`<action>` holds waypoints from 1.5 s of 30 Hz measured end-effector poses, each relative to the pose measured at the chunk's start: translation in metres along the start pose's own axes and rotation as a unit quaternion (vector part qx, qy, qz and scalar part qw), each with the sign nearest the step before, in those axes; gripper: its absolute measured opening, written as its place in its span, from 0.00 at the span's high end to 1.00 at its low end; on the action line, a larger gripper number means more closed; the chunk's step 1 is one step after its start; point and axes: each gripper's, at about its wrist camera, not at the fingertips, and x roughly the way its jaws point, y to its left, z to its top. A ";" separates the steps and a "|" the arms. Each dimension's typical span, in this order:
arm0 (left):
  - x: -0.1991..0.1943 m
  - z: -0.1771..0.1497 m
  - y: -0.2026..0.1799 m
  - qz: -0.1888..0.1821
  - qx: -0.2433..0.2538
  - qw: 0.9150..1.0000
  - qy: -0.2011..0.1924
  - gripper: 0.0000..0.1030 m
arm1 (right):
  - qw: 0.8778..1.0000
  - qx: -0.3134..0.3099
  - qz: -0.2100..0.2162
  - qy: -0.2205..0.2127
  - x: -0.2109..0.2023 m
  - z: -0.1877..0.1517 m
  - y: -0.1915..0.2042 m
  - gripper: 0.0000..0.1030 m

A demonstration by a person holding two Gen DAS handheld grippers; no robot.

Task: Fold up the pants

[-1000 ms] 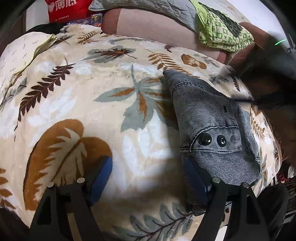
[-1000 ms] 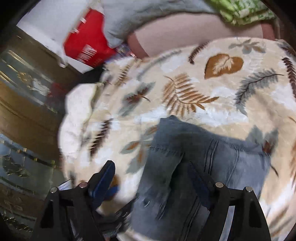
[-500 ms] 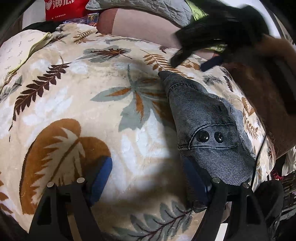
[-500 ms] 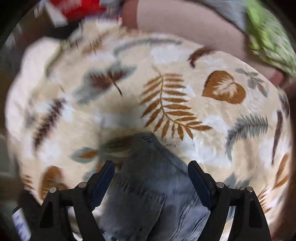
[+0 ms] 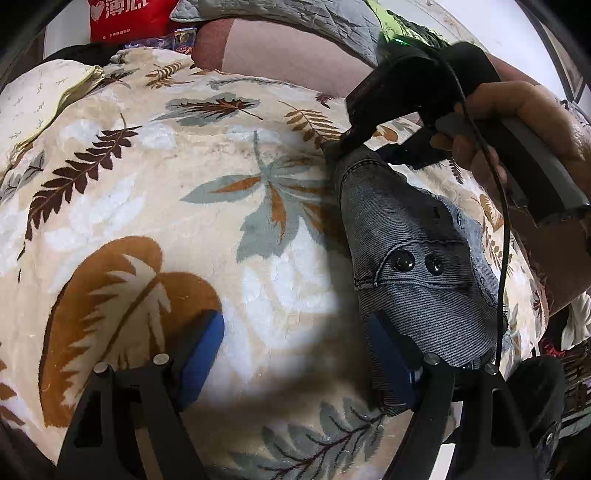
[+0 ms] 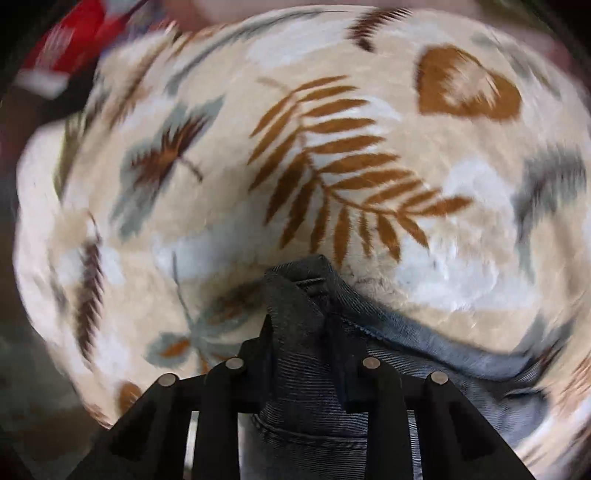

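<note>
A leaf-print blanket (image 5: 155, 192) covers the whole bed under me, with a red bag (image 5: 125, 18) and a grey quilt (image 5: 280, 14) beyond its far edge. On the blanket's right side lie the pants (image 5: 413, 258), dark denim, bunched into a narrow strip, two black buttons (image 5: 403, 263) face up.

My left gripper (image 5: 295, 354) hangs low over the near end with its jaws spread wide and nothing between them; the right blue pad (image 5: 388, 362) touches or sits just beside the near edge of the denim. My right gripper (image 6: 301, 317) is at the far corner of the pants, jaws drawn in tight on a peak of cloth there; its view is blurred.

I judge this the start of a fold: far corner taken, near end not yet held. Next I should close my left jaws on the near edge, then carry the far corner across to meet it, keeping the layers together.
</note>
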 end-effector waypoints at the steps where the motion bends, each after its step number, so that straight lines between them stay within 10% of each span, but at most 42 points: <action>1: 0.000 -0.001 0.000 0.001 0.001 1.000 -0.001 0.22 | 1.000 0.021 0.009 -0.014 -0.006 -0.001 -0.008 0.62; 8: -0.003 0.000 0.002 -0.003 -0.009 1.000 -0.007 0.22 | 0.992 0.022 0.006 -0.126 -0.077 -0.025 -0.043 0.50; 16: -0.012 0.014 0.014 -0.047 -0.075 0.996 -0.001 0.21 | 0.986 0.039 0.079 -0.142 -0.112 -0.123 -0.150 0.29; 26: -0.014 0.032 -0.030 0.056 -0.017 0.998 0.000 0.22 | 0.961 0.115 0.213 -0.137 -0.056 -0.191 -0.235 0.29; 37: -0.018 0.032 -0.062 0.104 0.037 0.994 -0.003 0.22 | 0.956 0.090 0.233 -0.152 -0.055 -0.200 -0.236 0.29; 45: -0.020 0.046 -0.045 0.004 -0.025 1.000 0.007 0.22 | 0.951 0.083 0.255 -0.152 -0.062 -0.198 -0.232 0.29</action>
